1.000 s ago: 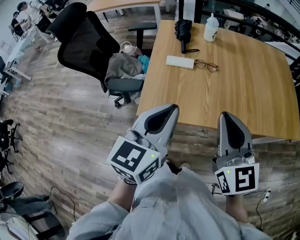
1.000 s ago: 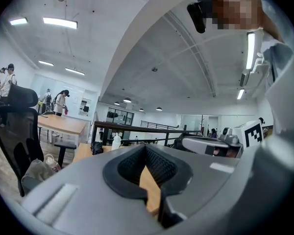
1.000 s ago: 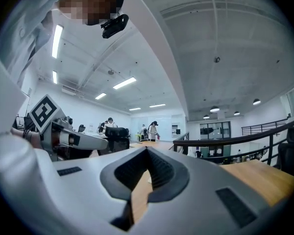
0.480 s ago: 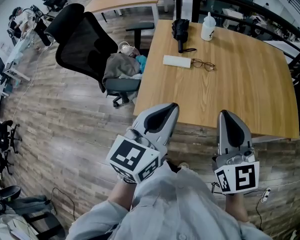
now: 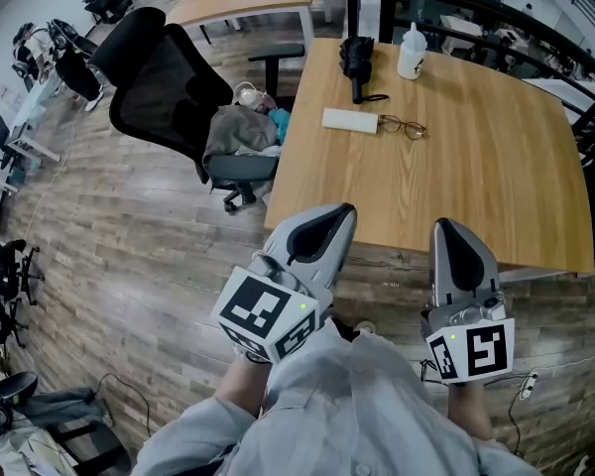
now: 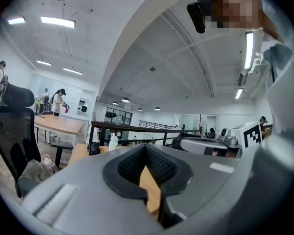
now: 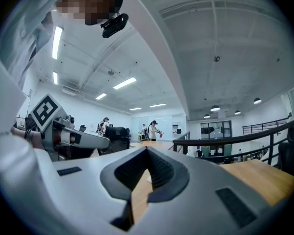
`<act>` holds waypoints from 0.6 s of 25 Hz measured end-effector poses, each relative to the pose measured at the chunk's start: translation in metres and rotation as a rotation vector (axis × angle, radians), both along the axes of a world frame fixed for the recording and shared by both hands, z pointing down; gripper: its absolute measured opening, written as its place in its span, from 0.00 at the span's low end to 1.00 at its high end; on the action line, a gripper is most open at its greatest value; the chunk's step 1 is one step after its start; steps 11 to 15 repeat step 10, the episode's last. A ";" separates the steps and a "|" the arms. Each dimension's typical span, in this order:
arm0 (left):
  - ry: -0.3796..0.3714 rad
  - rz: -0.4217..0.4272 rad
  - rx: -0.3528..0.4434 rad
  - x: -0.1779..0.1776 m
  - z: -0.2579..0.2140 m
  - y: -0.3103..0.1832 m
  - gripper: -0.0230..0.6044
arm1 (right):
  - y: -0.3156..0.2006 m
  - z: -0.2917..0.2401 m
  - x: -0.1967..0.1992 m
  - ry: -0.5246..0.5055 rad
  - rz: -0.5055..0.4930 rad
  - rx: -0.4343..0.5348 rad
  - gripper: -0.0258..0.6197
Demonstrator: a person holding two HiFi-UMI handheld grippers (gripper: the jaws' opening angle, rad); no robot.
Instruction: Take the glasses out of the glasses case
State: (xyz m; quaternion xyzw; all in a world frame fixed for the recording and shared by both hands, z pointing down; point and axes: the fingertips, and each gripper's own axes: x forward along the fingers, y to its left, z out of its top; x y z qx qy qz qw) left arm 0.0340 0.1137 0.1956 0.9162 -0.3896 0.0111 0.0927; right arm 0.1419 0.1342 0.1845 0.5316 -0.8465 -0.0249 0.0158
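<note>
— Glasses (image 5: 408, 127) look to be out already. They lie on the bare wood of the table (image 5: 456, 186), just beside the right-hand end of the white glasses case (image 5: 351, 120). Whether the frame touches the case is too small to tell.

— Agreed, and you have hold of neither. Your left gripper (image 5: 332, 221) has its jaws pressed together, with only a sliver of tabletop showing past them. Your right gripper (image 5: 452, 238) is the same: pads meeting, nothing pinched between them.

— Both tools sit close to your body, short of the table's near edge. The case and glasses are well apart from them, toward the far side, in front of the black umbrella (image 5: 361, 62) and the white bottle (image 5: 412, 53).

— Can you say whether the case is closed?

— Not with confidence. From the head view it is a flat white oblong and no raised lid shows, but the seam is too small to read.

— Then here is my judgement from how things lie: the one step the task names, getting the glasses out, looks finished. Your closed, empty jaws held back from the table fit that.

— What is left for you seems little or nothing. If you reach in again, open a jaw first, because neither tool could take anything as it stands.
</note>
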 end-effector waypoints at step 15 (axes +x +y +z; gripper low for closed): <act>0.000 -0.027 -0.002 -0.001 0.003 -0.008 0.04 | -0.009 0.007 0.000 0.007 -0.025 -0.013 0.04</act>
